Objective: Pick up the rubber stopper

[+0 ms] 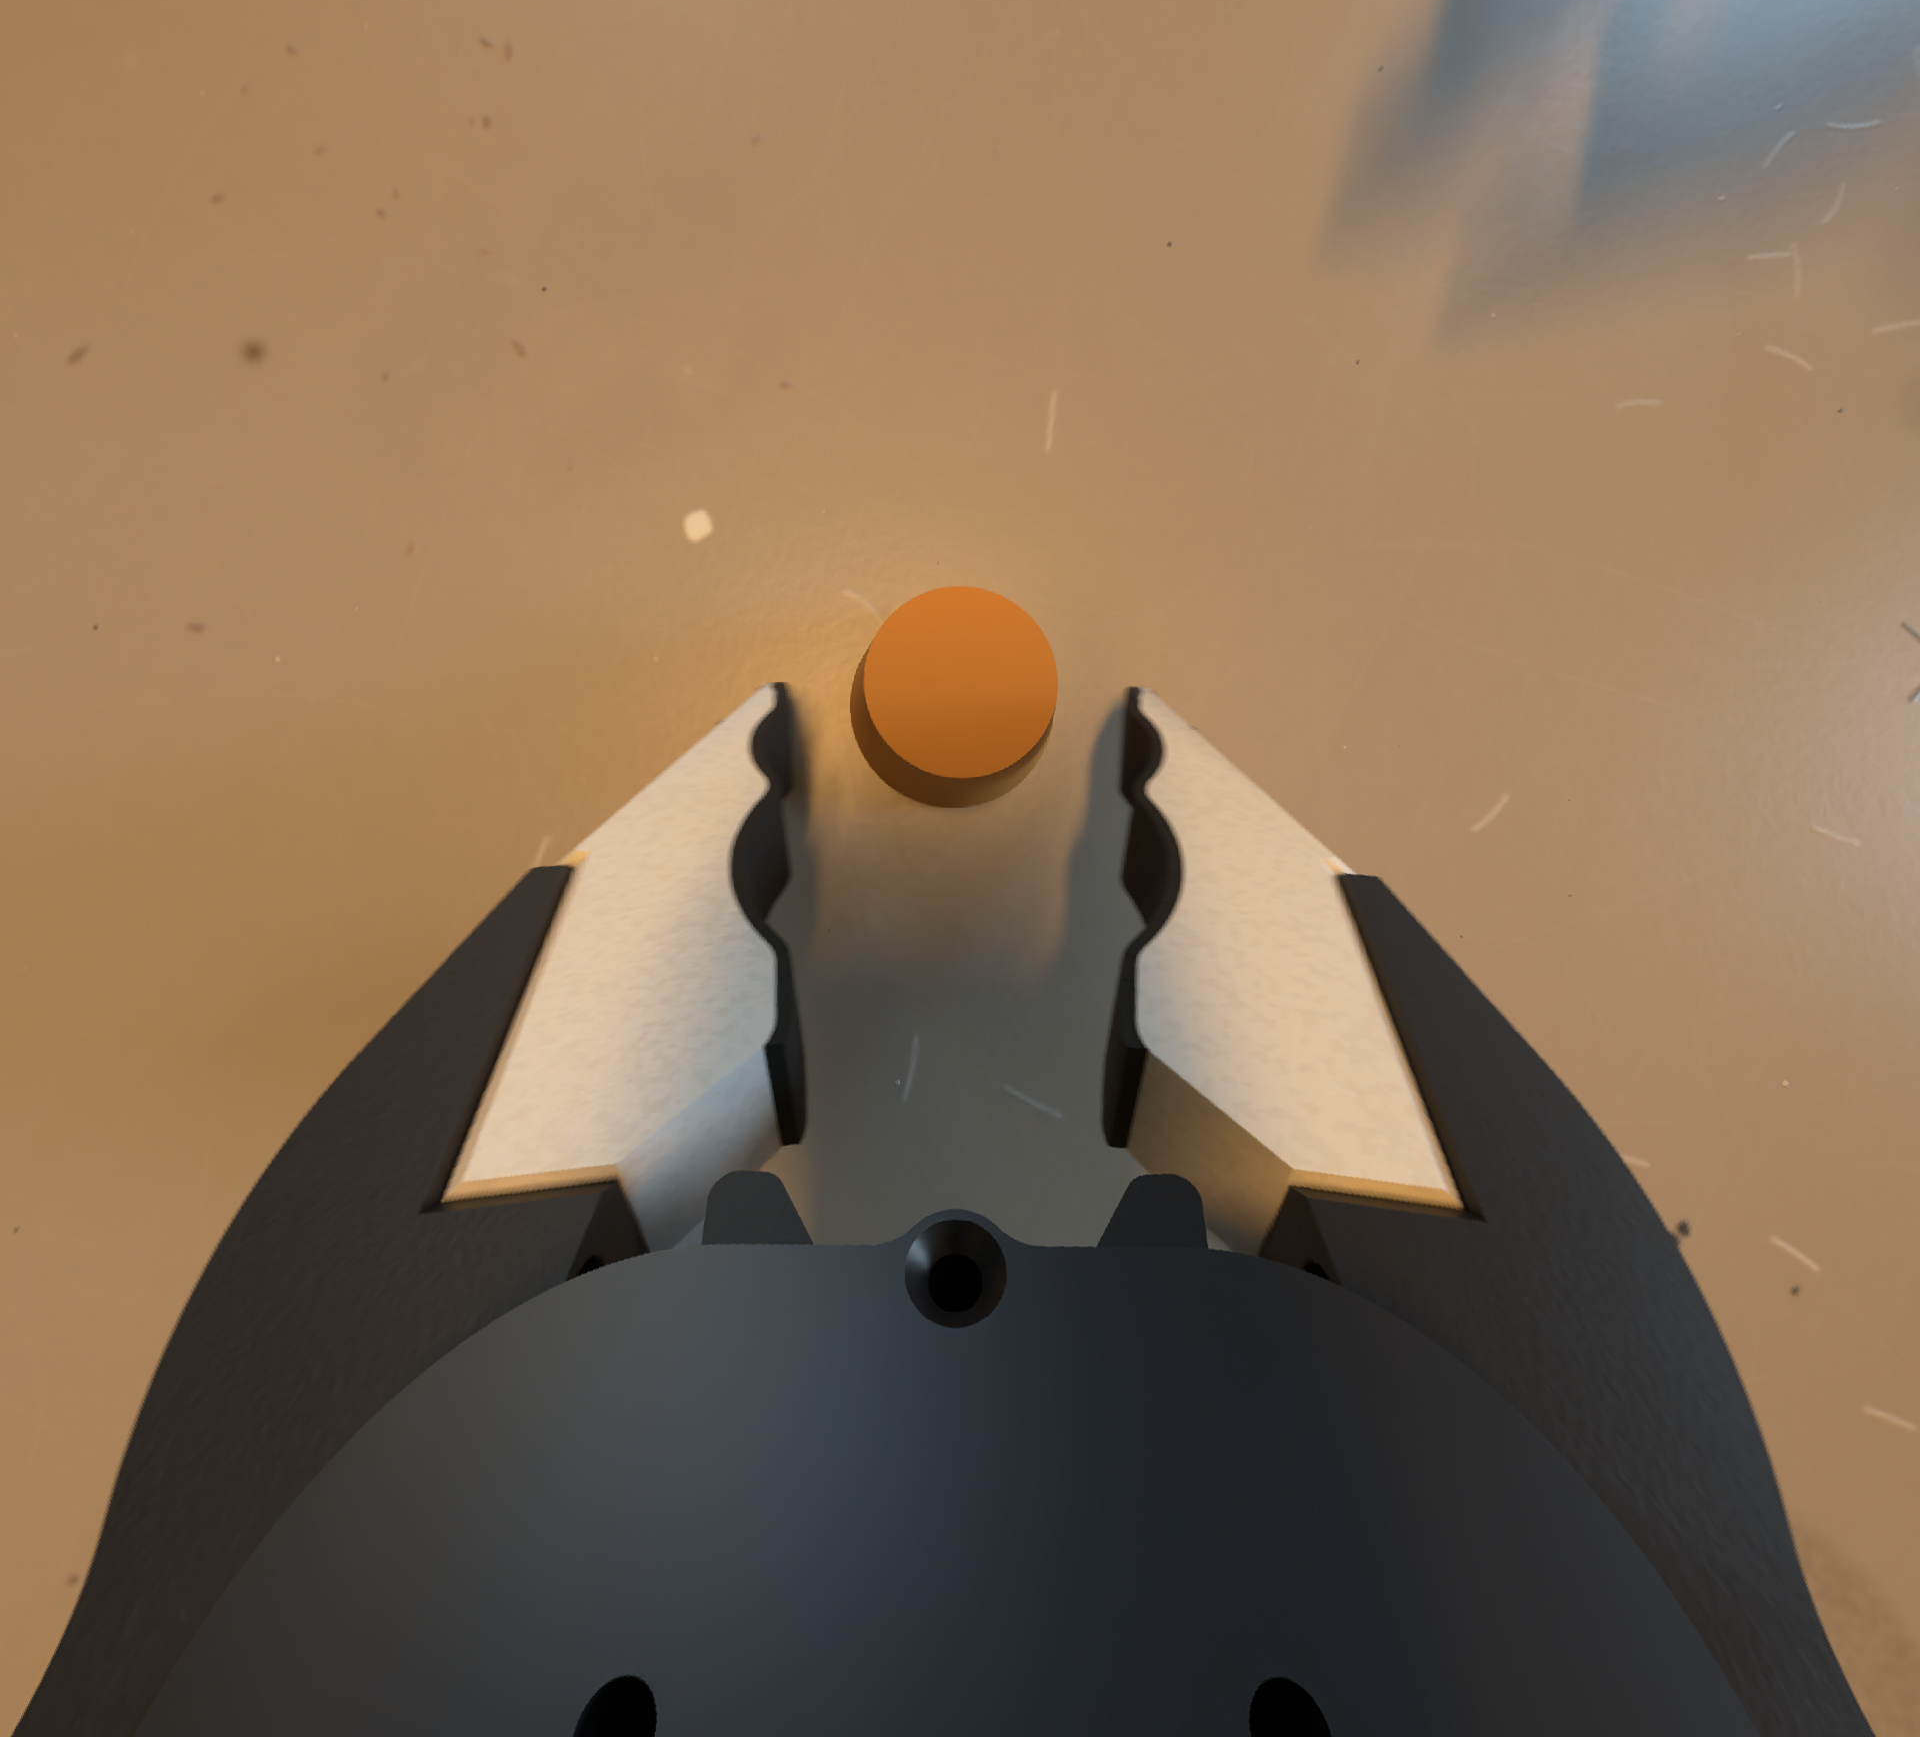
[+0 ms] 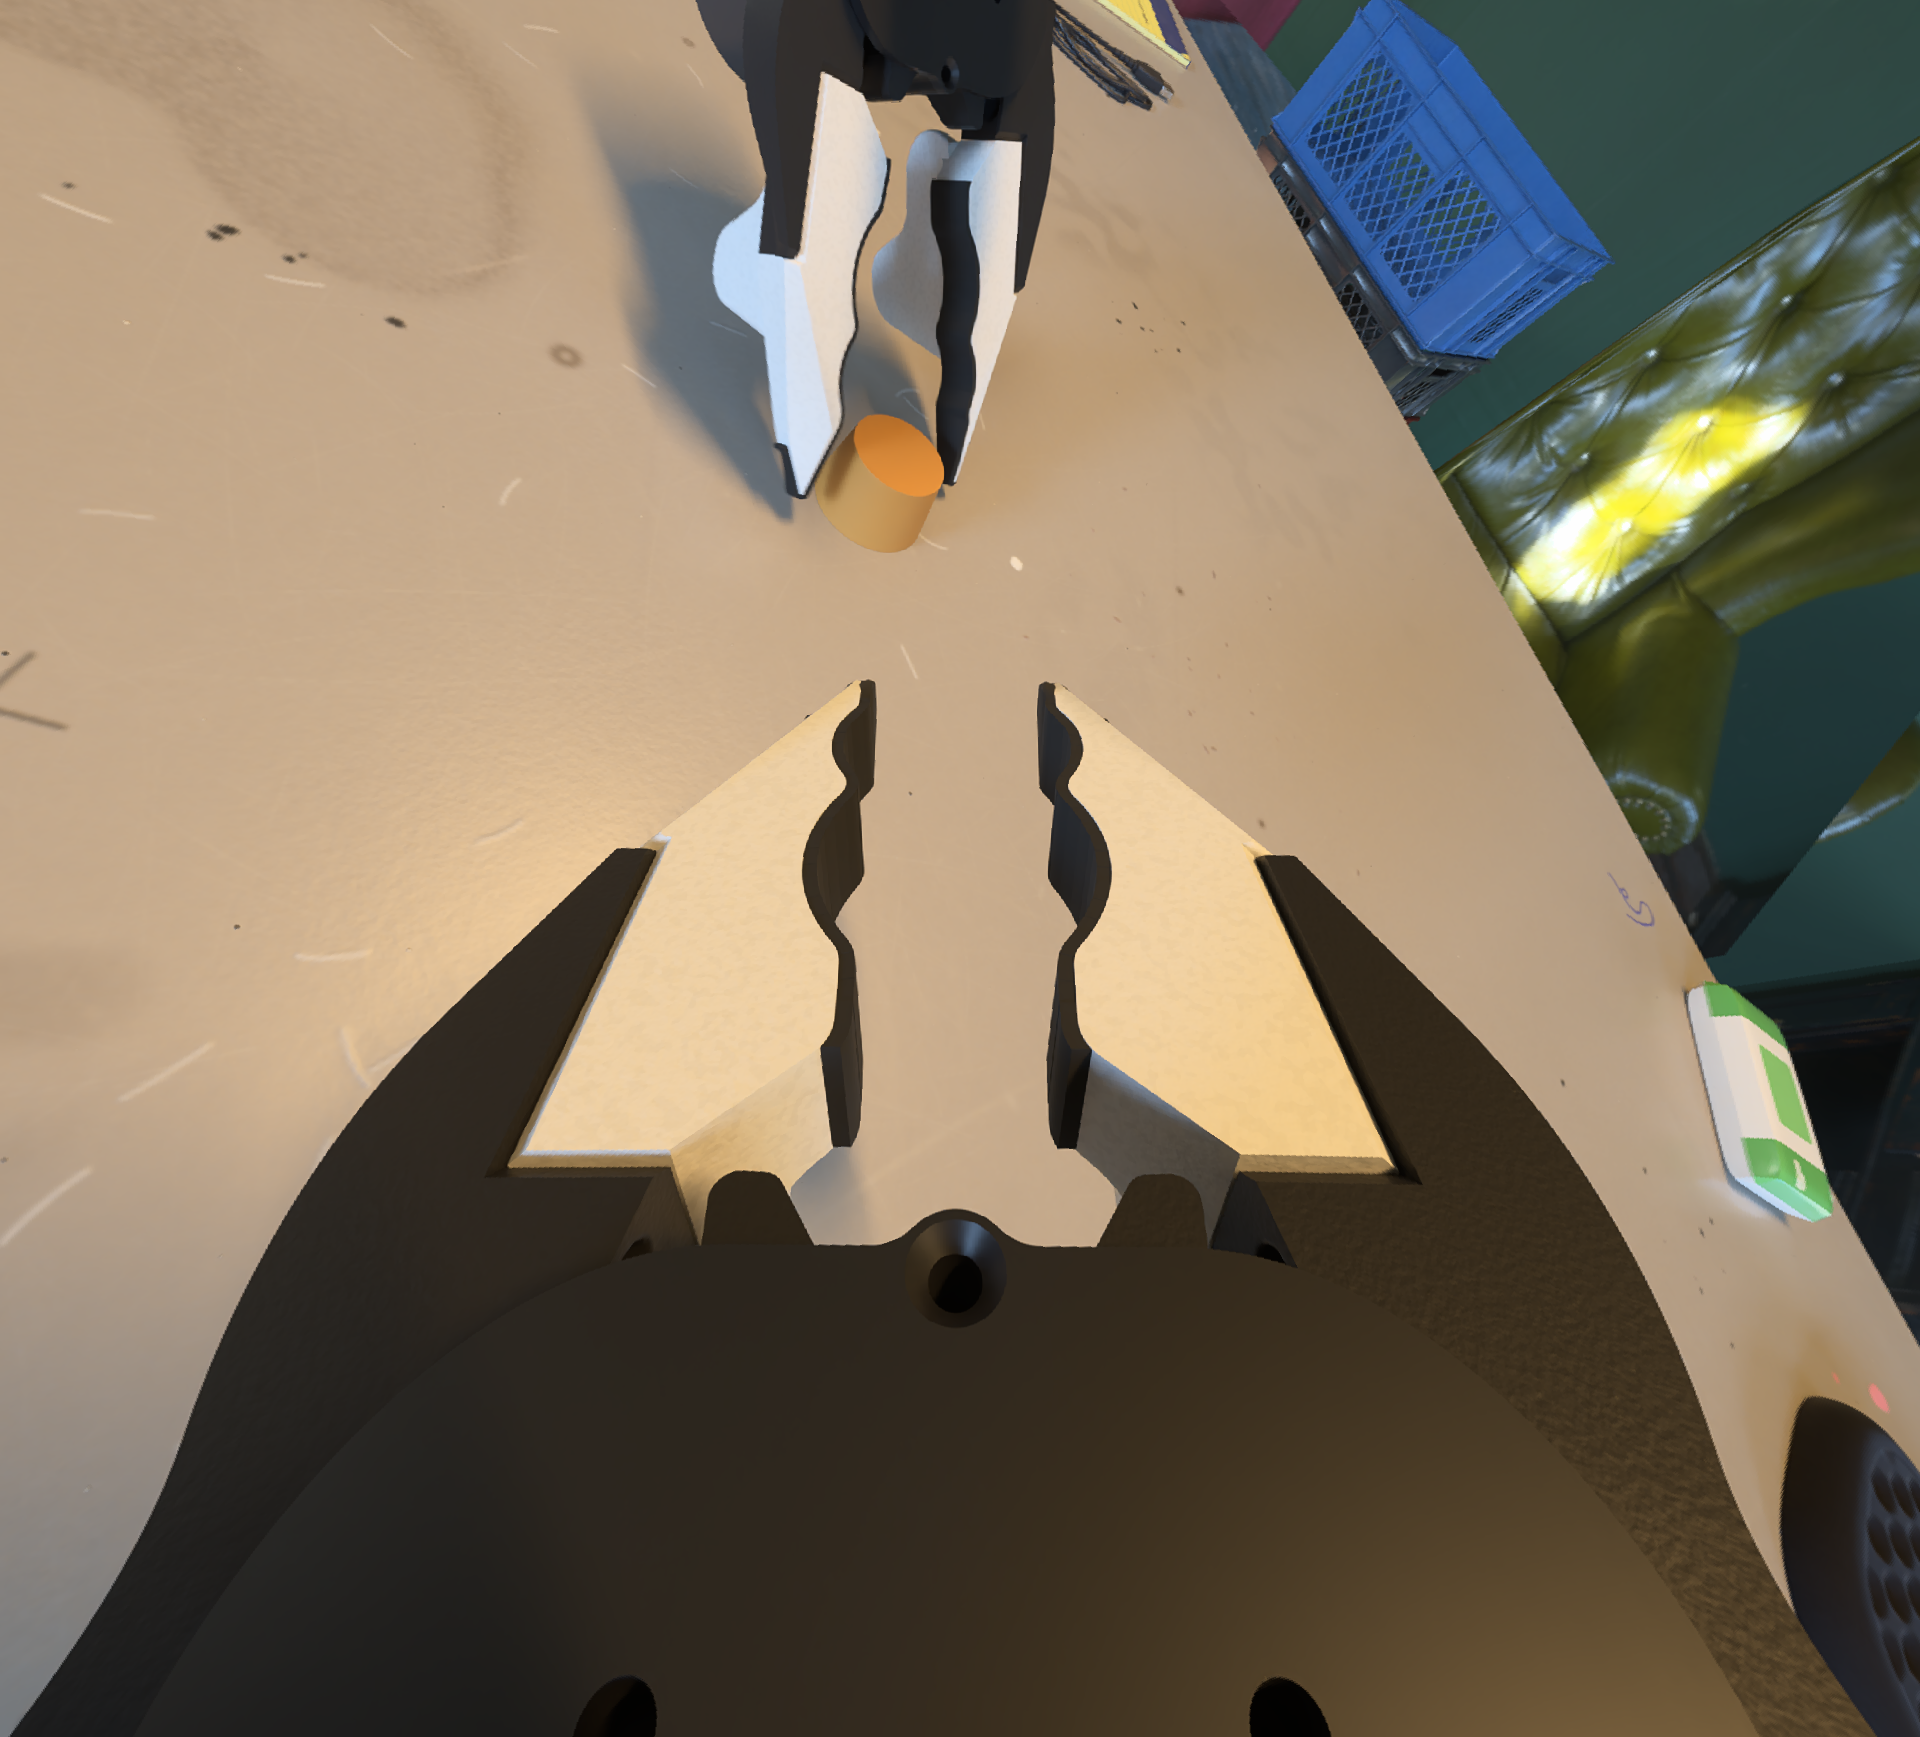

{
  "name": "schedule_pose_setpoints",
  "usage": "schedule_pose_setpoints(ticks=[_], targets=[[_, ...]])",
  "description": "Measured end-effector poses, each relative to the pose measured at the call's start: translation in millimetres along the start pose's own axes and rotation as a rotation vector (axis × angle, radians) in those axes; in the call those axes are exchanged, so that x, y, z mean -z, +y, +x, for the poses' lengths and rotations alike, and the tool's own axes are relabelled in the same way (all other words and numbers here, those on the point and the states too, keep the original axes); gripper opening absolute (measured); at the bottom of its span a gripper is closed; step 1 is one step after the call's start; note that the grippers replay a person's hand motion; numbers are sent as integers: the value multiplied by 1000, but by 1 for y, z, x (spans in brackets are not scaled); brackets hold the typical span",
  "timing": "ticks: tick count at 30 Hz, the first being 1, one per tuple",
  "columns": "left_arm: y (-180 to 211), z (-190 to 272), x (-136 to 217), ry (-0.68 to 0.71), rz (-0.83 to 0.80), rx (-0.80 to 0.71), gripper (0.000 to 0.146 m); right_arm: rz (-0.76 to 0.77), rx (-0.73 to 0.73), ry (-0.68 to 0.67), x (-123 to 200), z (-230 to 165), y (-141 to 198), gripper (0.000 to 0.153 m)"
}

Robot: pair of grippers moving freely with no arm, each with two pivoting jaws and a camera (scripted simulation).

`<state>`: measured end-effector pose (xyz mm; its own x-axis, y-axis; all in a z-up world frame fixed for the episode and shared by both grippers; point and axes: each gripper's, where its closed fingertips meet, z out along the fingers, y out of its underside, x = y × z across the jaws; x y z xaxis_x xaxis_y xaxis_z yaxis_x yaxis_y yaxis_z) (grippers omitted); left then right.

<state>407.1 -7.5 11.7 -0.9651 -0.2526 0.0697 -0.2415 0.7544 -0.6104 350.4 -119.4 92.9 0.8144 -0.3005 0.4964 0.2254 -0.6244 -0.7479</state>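
Two grippers share the scene, but only one is at work on the rubber stopper [image 1: 956, 690], a short orange plug that stands upright on the tan tabletop [image 1: 416, 233], its broad flat face up. The left gripper [image 1: 956, 700] comes at it from above, pointing steeply down, with its fingers [image 1: 665, 939] apart and one tip on either side of the plug. In its own view a clear strip of tabletop shows between each tip and the orange side, so nothing is clamped yet. From the right wrist view the same left gripper [image 2: 873, 472] looks much closer in, its tips seeming to brush the stopper [image 2: 883, 482], though whether they truly touch cannot be told from that angle. Straddling the plug this way makes sense: the fingers can close square across its round wall, low enough to catch the sides and not just the top edge. The next move is probably a little more descent and then a squeeze; since the plug tapers, a grip too high might let it slip out. Well back along the tabletop, the right gripper [image 2: 956, 700] points toward the action with its fingers [image 2: 727, 960] apart and nothing between them, likely parked clear of the pick.
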Motion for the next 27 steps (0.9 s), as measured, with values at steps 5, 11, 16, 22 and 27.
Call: schedule_pose_setpoints(ticks=[5,11,16,22,27], targets=[[-3,3,-2,14,52,-30,39,-3,-15,-6,-2,0,3,31],[-9,3,5,-41,97,-107,39,8,-22,0,0,3,2,31],[-11,7,14,-65,115,-157,39,45,-40,23,8,11,-4,31],[-9,15,18,-65,132,-185,39,78,-73,118,29,38,-12,31],[-8,19,23,-55,140,-179,39,90,-128,195,49,67,-19,32]])
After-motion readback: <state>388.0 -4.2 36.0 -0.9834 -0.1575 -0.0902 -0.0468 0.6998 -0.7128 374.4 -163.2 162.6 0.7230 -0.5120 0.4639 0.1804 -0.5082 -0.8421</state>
